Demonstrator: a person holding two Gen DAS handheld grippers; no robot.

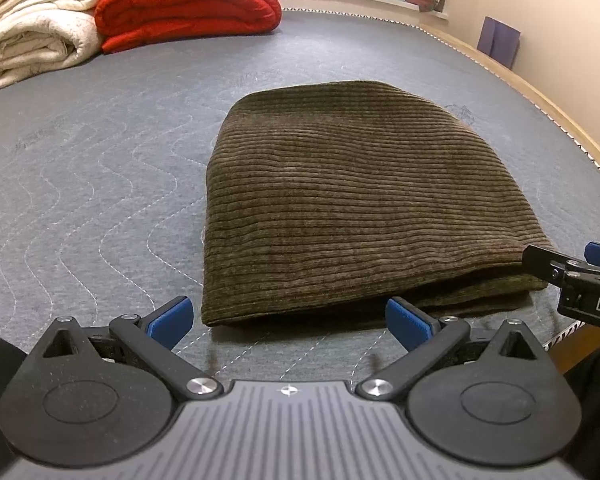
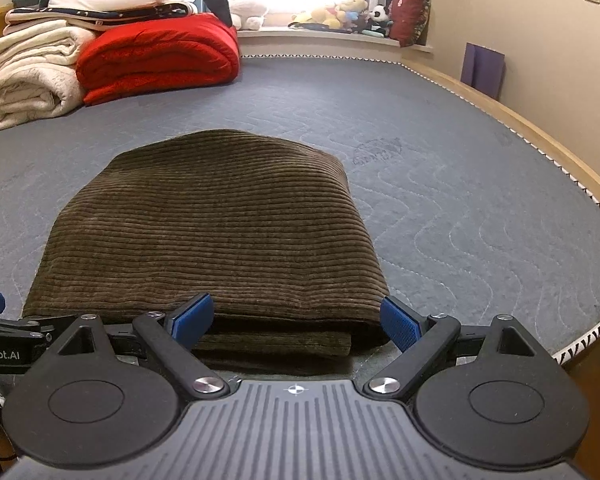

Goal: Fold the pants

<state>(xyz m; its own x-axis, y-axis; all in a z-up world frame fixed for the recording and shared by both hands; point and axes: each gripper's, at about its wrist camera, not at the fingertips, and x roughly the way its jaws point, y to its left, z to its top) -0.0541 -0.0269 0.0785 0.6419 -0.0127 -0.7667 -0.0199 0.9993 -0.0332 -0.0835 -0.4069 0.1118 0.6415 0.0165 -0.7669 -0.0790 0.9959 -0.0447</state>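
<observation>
The brown corduroy pants (image 1: 340, 200) lie folded into a compact stack on the grey quilted mattress (image 1: 100, 184), close to its near edge and well apart from the red quilt (image 1: 188, 8) and the cream blankets (image 1: 40, 28) at the far end; the stack's longer side runs away from the near edge, its open layered edge facing both grippers.

The left gripper (image 1: 290, 322) hangs just off the stack's near-left corner, jaws spread wide with nothing between the blue pads but bare mattress; the pants lie ahead of it and to its right.

The right gripper (image 2: 296, 322) sits squarely before the stack's near edge, jaws also wide apart and empty; the layered edge lies between its pads in view, though neither pad seems to press on it.

The fold looks complete or nearly so; if any tidying of the uneven lower layer remains, the right gripper is nearer and better lined up, while the left would need to shift towards the stack.
</observation>
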